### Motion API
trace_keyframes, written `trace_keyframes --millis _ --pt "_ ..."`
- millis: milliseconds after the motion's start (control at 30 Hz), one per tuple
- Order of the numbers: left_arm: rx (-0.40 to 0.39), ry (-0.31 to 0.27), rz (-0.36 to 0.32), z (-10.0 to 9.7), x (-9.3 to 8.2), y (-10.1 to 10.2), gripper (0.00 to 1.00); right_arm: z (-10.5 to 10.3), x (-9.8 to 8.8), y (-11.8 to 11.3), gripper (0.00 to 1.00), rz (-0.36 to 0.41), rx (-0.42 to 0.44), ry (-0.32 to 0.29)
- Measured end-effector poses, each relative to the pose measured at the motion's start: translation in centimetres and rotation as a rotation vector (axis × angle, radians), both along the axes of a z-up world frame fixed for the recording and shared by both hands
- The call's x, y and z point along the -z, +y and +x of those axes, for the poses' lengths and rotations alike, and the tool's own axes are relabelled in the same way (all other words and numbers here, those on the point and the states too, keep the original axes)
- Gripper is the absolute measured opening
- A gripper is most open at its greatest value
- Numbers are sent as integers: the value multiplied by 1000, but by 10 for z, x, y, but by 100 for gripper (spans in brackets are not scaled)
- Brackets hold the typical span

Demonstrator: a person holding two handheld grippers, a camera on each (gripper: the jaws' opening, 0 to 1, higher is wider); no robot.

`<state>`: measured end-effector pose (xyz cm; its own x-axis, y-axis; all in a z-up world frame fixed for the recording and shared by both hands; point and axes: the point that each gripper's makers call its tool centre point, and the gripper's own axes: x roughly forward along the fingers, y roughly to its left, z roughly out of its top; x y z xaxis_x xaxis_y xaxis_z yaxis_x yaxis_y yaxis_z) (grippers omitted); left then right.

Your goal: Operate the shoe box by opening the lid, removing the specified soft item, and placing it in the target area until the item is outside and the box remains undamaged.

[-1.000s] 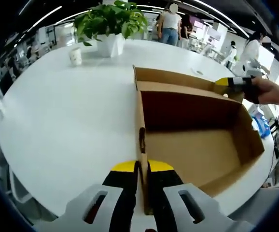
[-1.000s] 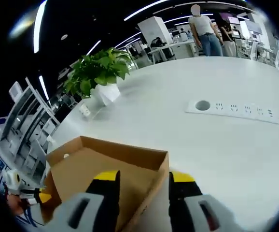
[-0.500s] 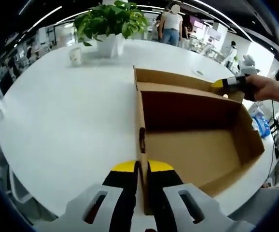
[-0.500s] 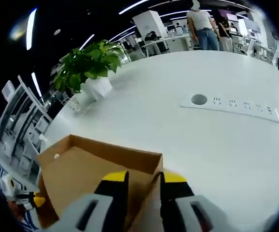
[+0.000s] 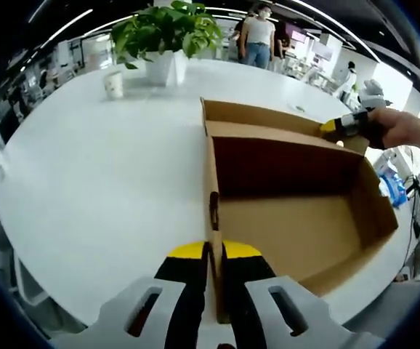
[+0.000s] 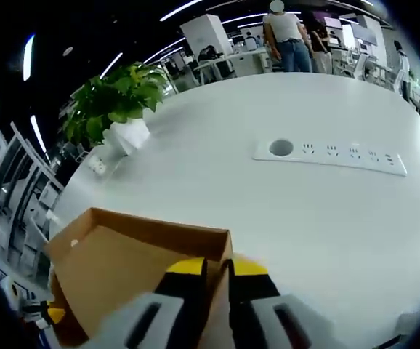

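An open brown cardboard shoe box (image 5: 283,163) lies on the white round table (image 5: 101,182), and its inside shows bare cardboard. My left gripper (image 5: 213,251) is shut on the box's near end wall, by a small slot in it. At the far right corner, my right gripper (image 5: 338,127), held by a hand, pinches the raised back flap (image 5: 261,116). In the right gripper view the right gripper (image 6: 217,265) is shut on the top edge of that cardboard flap (image 6: 130,254).
A potted plant (image 5: 168,36) in a white pot and a paper cup (image 5: 113,84) stand at the table's far side. A white power strip (image 6: 330,154) is set into the tabletop beyond the box. People (image 5: 257,40) stand in the background. The table edge runs just right of the box.
The right gripper's jaws have come together onto the flap's edge, from straddling it open. The left gripper and the box have stayed put.
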<state>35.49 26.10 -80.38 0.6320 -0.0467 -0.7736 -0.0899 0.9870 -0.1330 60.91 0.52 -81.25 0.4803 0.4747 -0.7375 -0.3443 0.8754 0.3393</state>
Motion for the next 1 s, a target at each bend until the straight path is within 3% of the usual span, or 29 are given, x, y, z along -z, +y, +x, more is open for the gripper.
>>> trace_keyframes --millis 1000 --pt "6 1 18 -1 -2 -2 4 -1 -49 -10 0 -5 -1 -101"
